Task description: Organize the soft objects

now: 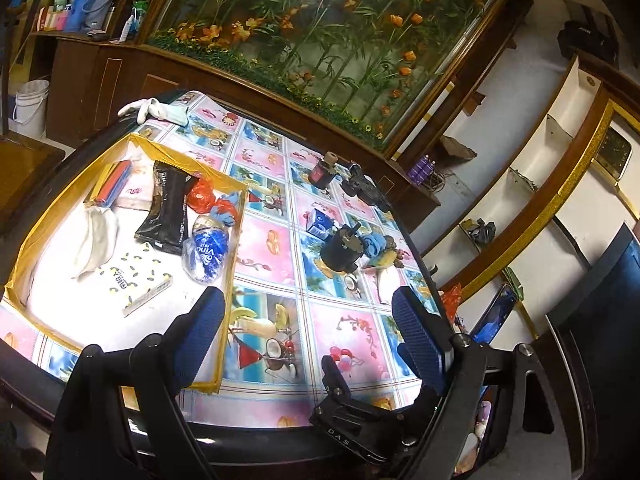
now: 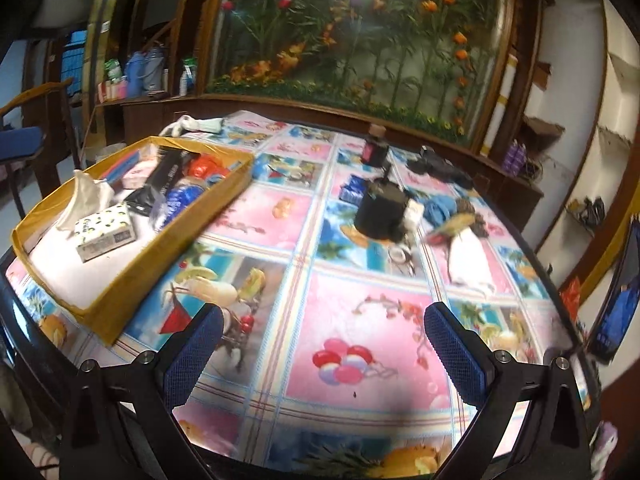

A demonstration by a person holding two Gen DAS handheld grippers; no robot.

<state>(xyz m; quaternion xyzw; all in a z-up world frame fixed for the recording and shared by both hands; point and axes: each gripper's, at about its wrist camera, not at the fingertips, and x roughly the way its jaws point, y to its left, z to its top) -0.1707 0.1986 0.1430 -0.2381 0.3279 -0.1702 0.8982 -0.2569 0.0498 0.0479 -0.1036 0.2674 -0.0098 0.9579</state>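
A shallow yellow-rimmed tray (image 1: 236,236) (image 2: 168,248) lies on the left of the table. It holds a tissue pack (image 1: 136,284) (image 2: 104,232), a white cloth (image 1: 96,236) (image 2: 86,196), a black pouch (image 1: 168,208), a crumpled blue bottle (image 1: 206,252) and a red bag (image 1: 202,196). To the right, on the patterned tablecloth, a blue cloth (image 1: 372,242) (image 2: 438,204) and a white cloth (image 2: 472,256) lie beside a black cup (image 1: 342,250) (image 2: 380,212). My left gripper (image 1: 308,328) and right gripper (image 2: 324,356) hover open over the near table edge, both with nothing between their fingers.
A dark corked bottle (image 1: 320,172) (image 2: 374,146), a blue carton (image 1: 320,222) and a black gadget (image 1: 364,188) stand farther back. A white glove (image 1: 148,110) (image 2: 192,124) lies at the far corner. Behind the table runs a wooden cabinet with a flower display (image 1: 320,40). Shelves line the right wall.
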